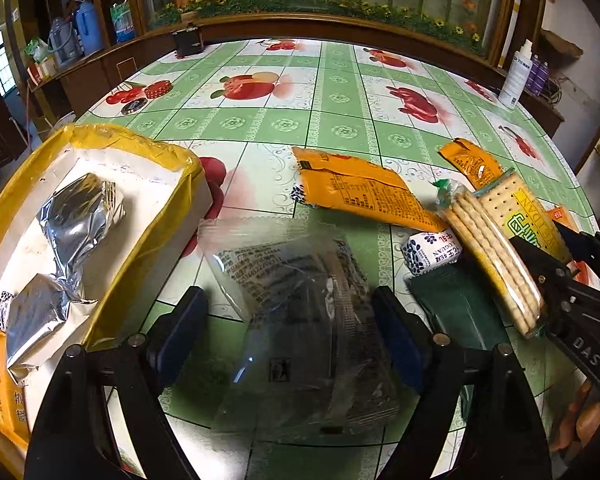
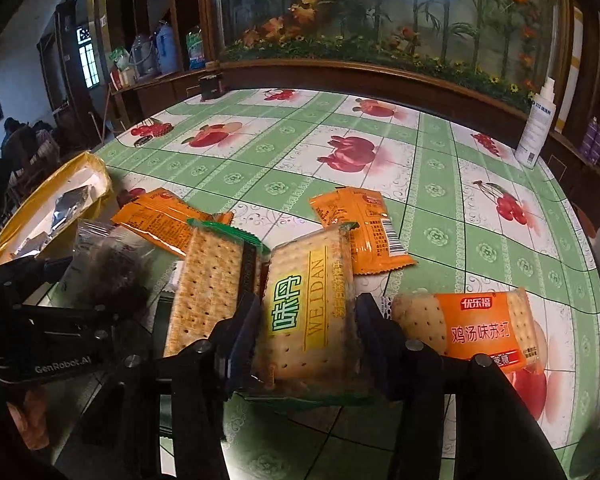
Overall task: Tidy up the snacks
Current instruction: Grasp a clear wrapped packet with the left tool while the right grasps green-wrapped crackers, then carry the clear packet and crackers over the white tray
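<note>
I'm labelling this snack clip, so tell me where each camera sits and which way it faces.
Left wrist: on the left gripper, angled down at a clear dark snack bag between its open fingers; the right gripper shows.
Right wrist: on the right gripper, angled down at the Weidan cracker pack between its fingers; the left gripper shows.
Shared: the yellow-rimmed box, the cracker pack and the fruit-print tablecloth.

Three cracker packs (image 2: pixel 308 312), two orange sachets (image 2: pixel 360 232), two foil packets (image 1: pixel 76 216).
</note>
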Motion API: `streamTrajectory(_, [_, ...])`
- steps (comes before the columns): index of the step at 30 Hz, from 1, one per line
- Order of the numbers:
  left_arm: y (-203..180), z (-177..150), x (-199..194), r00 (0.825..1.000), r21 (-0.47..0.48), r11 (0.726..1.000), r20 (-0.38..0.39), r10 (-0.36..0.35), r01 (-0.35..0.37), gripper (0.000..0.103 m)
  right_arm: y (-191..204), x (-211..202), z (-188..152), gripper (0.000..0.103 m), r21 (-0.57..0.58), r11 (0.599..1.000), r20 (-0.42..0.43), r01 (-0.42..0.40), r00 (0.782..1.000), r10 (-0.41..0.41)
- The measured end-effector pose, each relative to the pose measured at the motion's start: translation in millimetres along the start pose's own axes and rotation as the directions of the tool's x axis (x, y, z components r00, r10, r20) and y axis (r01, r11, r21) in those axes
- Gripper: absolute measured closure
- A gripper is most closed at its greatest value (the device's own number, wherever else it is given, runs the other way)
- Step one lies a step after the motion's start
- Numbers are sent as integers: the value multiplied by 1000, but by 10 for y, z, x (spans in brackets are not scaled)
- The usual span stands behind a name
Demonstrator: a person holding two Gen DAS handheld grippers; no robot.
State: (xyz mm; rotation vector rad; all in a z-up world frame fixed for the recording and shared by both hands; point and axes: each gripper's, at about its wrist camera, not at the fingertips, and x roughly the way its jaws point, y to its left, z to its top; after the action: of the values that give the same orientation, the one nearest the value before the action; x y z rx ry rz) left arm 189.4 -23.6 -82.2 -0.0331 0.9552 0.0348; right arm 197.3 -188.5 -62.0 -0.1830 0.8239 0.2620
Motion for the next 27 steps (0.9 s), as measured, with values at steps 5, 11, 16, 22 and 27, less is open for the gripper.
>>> streamTrajectory(5, [15, -50, -98, 998, 14, 998, 15, -57, 57, 51, -96, -53, -39, 54, 47, 998, 1, -38, 999, 38])
streamTrajectory(11, [105, -176, -221, 991, -11, 990, 1, -137, 137, 56, -323, -302, -106, 79, 164, 982, 50, -98, 995, 91])
streamTrajectory(16, [141, -322, -332, 987, -19, 987, -8, -162, 162, 56, -338, -344, -222, 76, 192, 972, 29, -135, 991, 132])
streamTrajectory(22, [232, -461, -436, 981, -38, 981, -14, -193, 192, 56, -190, -277, -285, 63, 185, 966, -18, -181, 982, 188])
streamTrajectory(27, [302, -531, -490, 977, -56, 976, -13, -211, 210, 59, -132, -181, -334, 52, 175, 969, -51, -173, 981, 185])
